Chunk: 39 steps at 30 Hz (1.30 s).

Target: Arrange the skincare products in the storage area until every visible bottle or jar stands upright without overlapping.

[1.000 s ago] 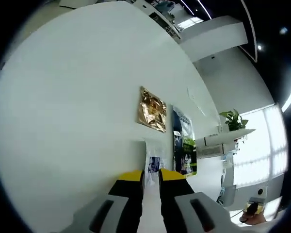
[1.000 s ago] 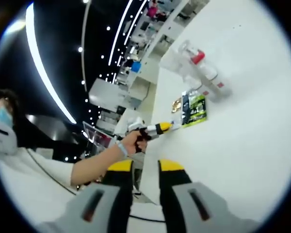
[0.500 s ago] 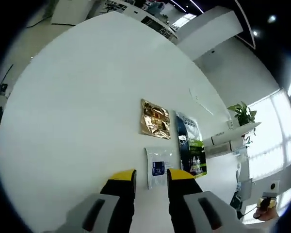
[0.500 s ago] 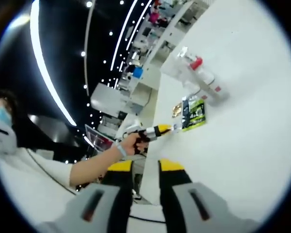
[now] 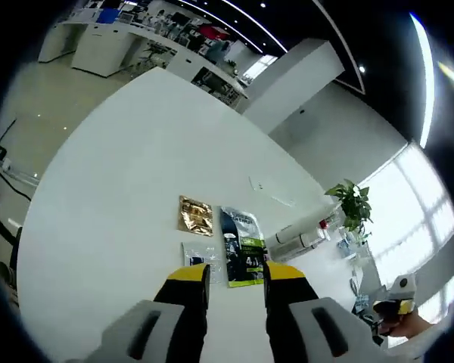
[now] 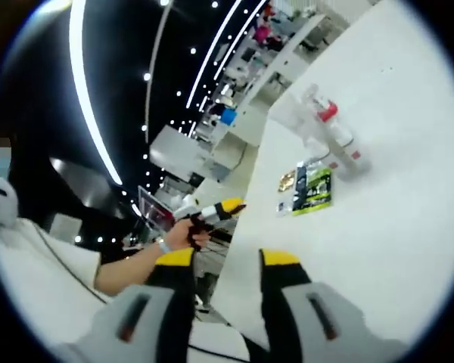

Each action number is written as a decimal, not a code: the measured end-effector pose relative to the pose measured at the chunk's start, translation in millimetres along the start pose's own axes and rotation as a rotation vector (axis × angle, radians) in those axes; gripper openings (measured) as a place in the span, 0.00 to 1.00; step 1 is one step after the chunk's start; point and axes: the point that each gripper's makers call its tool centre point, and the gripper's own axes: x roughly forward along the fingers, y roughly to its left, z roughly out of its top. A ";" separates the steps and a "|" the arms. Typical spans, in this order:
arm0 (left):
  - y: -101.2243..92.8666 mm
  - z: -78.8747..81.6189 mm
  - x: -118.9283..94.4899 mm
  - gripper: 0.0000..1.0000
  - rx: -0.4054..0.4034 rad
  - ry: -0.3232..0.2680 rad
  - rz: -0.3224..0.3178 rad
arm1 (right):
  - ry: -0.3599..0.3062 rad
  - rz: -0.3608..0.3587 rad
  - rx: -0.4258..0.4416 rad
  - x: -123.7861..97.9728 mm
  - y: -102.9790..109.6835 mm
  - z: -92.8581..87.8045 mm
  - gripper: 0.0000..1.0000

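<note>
White table (image 5: 121,197) carries three flat sachets (image 5: 242,246) with illegible print and toppled bottles (image 6: 337,136); both grippers' jaws stand apart, empty.

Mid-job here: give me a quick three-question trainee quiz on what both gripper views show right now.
1. True or false: the gold sachet lies flat on the white table.
2. Which packet lies between the gold sachet and the bottles? A. dark green-labelled packet B. red box
3. Fill in: the left gripper holds ____.

Key: 1 true. 2 A, the dark green-labelled packet. 3 nothing; its jaws stand apart over the table, as do those of the right gripper.
</note>
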 end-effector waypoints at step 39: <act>-113.5 -56.0 -111.9 0.96 0.429 -0.232 -0.070 | 0.019 -0.126 -0.557 8.6 36.2 12.2 0.92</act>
